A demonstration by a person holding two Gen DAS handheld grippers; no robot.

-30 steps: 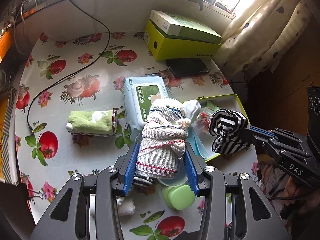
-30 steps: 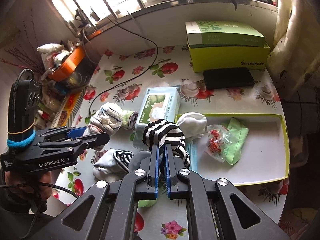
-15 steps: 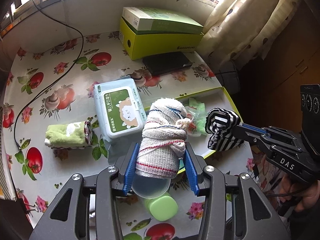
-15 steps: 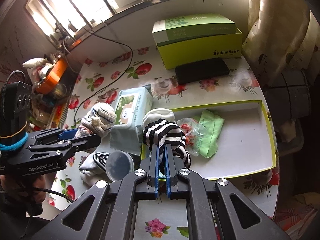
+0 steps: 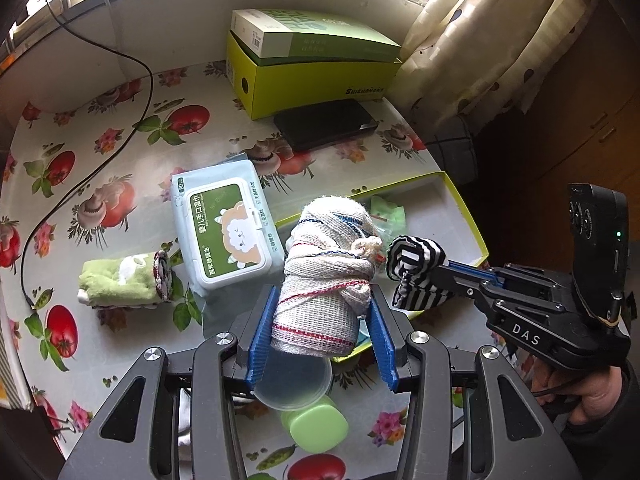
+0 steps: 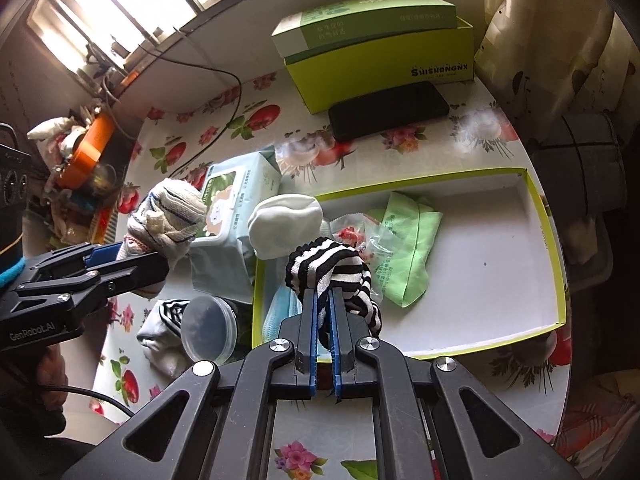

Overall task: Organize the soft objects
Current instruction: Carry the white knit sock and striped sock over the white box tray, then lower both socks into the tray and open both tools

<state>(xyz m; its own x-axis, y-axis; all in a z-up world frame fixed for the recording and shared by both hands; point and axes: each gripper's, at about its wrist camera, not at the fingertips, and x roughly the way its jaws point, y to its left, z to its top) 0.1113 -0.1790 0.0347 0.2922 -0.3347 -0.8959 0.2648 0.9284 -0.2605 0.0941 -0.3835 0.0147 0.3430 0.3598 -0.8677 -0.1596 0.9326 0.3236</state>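
Low in the frame, the right claw (image 6: pixel 324 312) pinches a striped sock (image 6: pixel 332 268) over the yellow-rimmed tray (image 6: pixel 558 280); the left claw (image 5: pixel 320 320) clamps a rolled white cloth (image 5: pixel 324 276) just beside the tray's near edge. Best lower each bundle onto bare tray floor, clear of the green cloth (image 6: pixel 404 236), before releasing.

Table (image 5: pixel 120 92) bears wipes pack (image 5: pixel 222 226), tray (image 6: pixel 540 216), phone (image 5: pixel 326 124)

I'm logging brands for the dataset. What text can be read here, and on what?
"SHISHANGNX": yellow-green box.
"DAS": right gripper body.
"GenRobot.AI": left gripper body.
"80" and Chinese print, partly legible: wipes pack.
Green carton print: too blurred to read.
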